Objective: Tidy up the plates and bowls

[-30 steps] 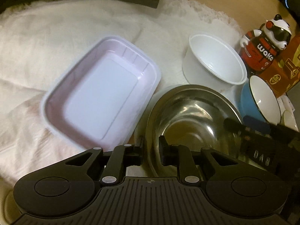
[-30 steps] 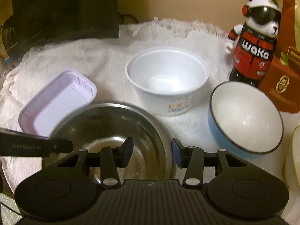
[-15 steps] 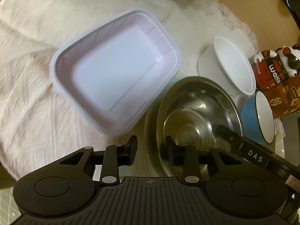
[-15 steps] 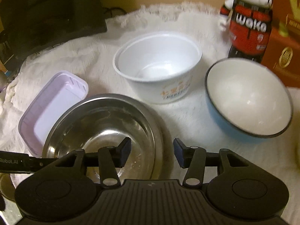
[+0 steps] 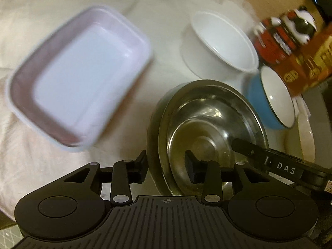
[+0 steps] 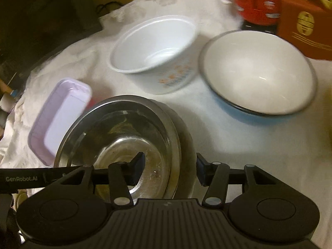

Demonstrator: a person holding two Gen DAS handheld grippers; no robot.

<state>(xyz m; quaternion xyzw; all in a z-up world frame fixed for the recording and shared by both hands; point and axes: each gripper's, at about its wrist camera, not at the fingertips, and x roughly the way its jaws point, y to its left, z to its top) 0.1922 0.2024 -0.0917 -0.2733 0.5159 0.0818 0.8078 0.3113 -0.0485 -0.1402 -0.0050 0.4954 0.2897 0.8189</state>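
A steel bowl (image 5: 209, 124) (image 6: 124, 132) sits on the white cloth, and a second steel rim shows just outside its own. My left gripper (image 5: 166, 167) straddles its near-left rim; the jaws are opening and the pads stand off the metal. My right gripper (image 6: 170, 169) straddles the opposite rim, open, one finger inside the bowl and one outside. A lilac rectangular tray (image 5: 81, 78) (image 6: 60, 118) lies to the left. Behind stand a white paper bowl (image 5: 222, 45) (image 6: 153, 49) and a blue bowl (image 5: 274, 99) (image 6: 257, 70) with a white inside.
A red and black bear figure (image 5: 284, 35) (image 6: 257, 2) and a red-brown box (image 5: 311, 62) (image 6: 305, 22) stand at the back right. A white plate (image 5: 305, 137) lies right of the steel bowl. The white cloth (image 5: 62, 166) covers the table, and dark equipment (image 6: 41, 20) stands at the back left.
My left jaws went from nearly shut at the steel bowl's rim to wide apart. My right gripper came closer, rolled and opened slightly, with the bowl's rim now between its fingers.
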